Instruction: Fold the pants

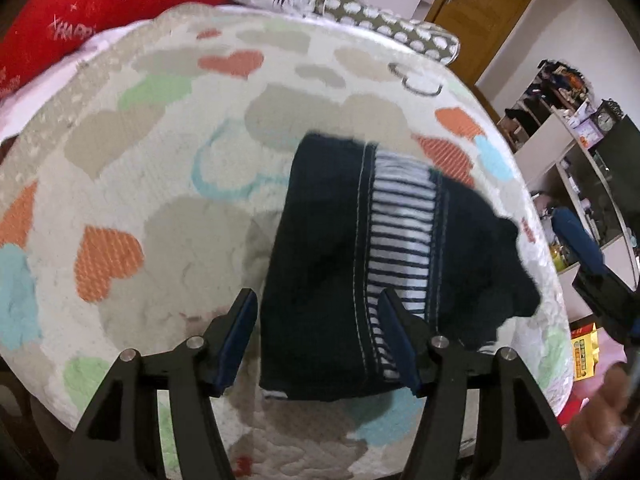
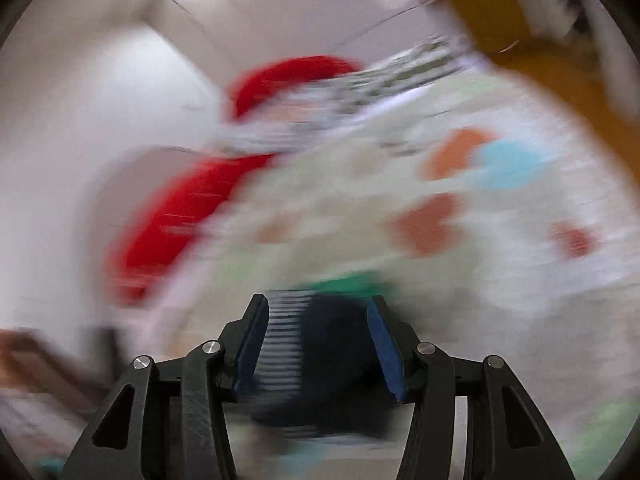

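Note:
The dark navy pants [image 1: 320, 248] lie folded into a compact bundle on a heart-patterned bedspread [image 1: 160, 184], with a blue-and-white striped lining strip showing down the middle. My left gripper [image 1: 318, 304] is open, its jaws hovering over the near edge of the bundle. In the blurred right wrist view the pants [image 2: 332, 344] show between and below the jaws of my right gripper [image 2: 318, 312], which is open. The other gripper also shows at the right edge of the left wrist view [image 1: 600, 280].
Red pillows [image 1: 80, 20] and a dotted bolster [image 1: 388, 24] lie at the far end of the bed. A shelf unit with clutter [image 1: 568, 128] and a wooden door [image 1: 488, 8] stand to the right. The bed edge curves close below the grippers.

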The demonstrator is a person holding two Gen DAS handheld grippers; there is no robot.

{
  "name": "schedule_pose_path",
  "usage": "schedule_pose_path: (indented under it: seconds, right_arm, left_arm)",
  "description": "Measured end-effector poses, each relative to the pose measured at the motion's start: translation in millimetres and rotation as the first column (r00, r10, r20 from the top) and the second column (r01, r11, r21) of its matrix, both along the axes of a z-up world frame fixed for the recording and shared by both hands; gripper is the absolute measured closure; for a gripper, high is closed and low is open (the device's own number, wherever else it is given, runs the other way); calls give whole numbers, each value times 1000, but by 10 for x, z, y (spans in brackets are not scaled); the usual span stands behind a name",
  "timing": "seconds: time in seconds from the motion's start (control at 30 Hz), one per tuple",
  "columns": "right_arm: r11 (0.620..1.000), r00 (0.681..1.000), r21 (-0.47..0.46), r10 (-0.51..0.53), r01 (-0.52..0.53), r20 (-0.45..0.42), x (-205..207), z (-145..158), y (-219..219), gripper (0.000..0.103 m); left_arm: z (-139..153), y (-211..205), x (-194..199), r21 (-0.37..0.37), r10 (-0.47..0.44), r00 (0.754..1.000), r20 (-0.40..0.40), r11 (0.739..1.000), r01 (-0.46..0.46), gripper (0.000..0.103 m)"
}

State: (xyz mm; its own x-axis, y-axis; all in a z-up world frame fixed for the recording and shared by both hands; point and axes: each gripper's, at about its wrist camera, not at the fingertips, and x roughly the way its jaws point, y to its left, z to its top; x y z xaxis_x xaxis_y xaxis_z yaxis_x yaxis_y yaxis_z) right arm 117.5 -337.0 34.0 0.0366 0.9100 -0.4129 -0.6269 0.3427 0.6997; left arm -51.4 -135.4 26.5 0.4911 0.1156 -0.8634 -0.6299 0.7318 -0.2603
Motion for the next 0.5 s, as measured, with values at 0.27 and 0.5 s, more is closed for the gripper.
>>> schedule_pose_path:
  seconds: [0.27, 0.5]
  right_arm:
    - [1000, 943, -22, -2, -5, -334, 250, -829, 106, 50]
    - [999, 982, -14, -43, 41, -183, 111, -539, -129, 48]
  left_arm:
    - [258, 22, -40, -36, 8, 999, 36, 999, -6, 41]
    - [180, -73, 95, -9, -10, 1000, 13, 1000, 10, 36]
